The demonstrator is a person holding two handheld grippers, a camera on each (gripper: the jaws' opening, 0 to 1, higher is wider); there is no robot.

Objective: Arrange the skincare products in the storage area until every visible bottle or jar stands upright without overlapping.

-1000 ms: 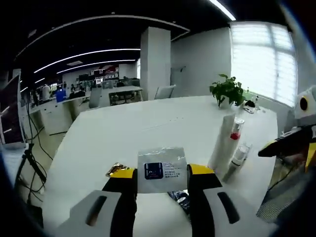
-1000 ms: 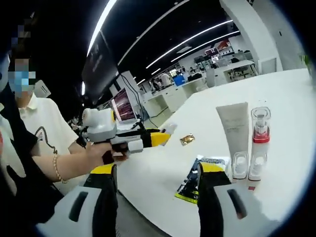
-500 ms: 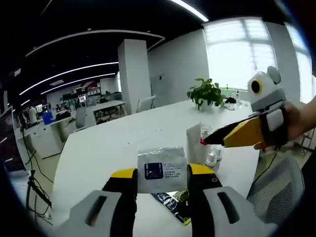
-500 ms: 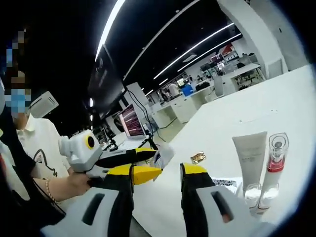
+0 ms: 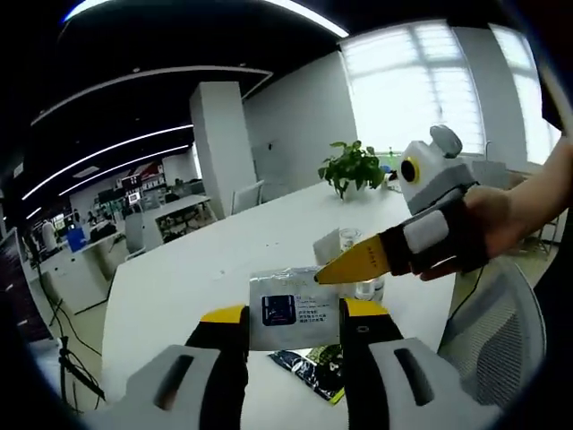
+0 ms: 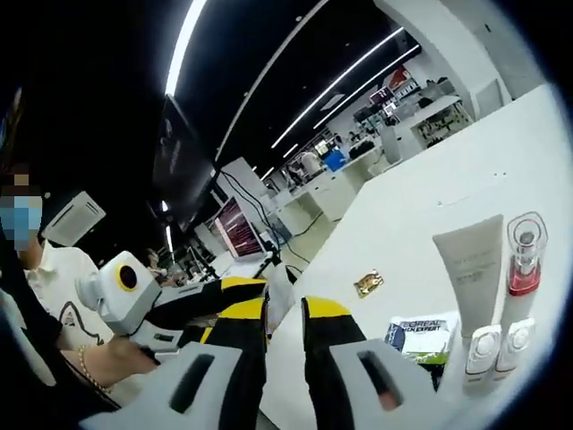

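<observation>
Handing over the sachet above the bench

We hold a pale sachet clenched between the fingers of our left gripper, lifted above the white bench. Our right gripper has its yellow tips at the sachet's top right corner; in the right gripper view its fingers stand nearly closed on the sachet's edge, though we cannot tell whether they grip it yet. On the bench a white tube and a clear red-capped bottle stand upright side by side, a dark flat packet lies just beside them, and a small gold sachet lies apart. If we let go on the left before the right has closed, the sachet could drop onto the packet and overlap it.
</observation>
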